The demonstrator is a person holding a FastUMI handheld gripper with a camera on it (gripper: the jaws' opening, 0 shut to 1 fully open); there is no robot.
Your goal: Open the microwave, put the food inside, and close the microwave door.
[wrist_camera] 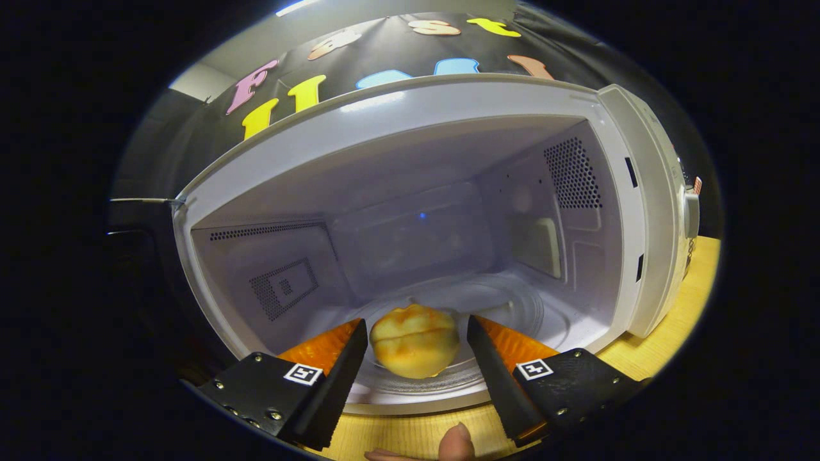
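Though flanked by gripper (417, 333), bun (415, 349) untouched.

Claw (417, 339) with two wedge-shaped fingers, screwed mounts, a square coded marker on each; fingers spread apart.

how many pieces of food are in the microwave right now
1: a bread roll sits on the glass turntable inside the open microwave, between the gripper fingers, which stand apart from it. Nothing else seems hidden.
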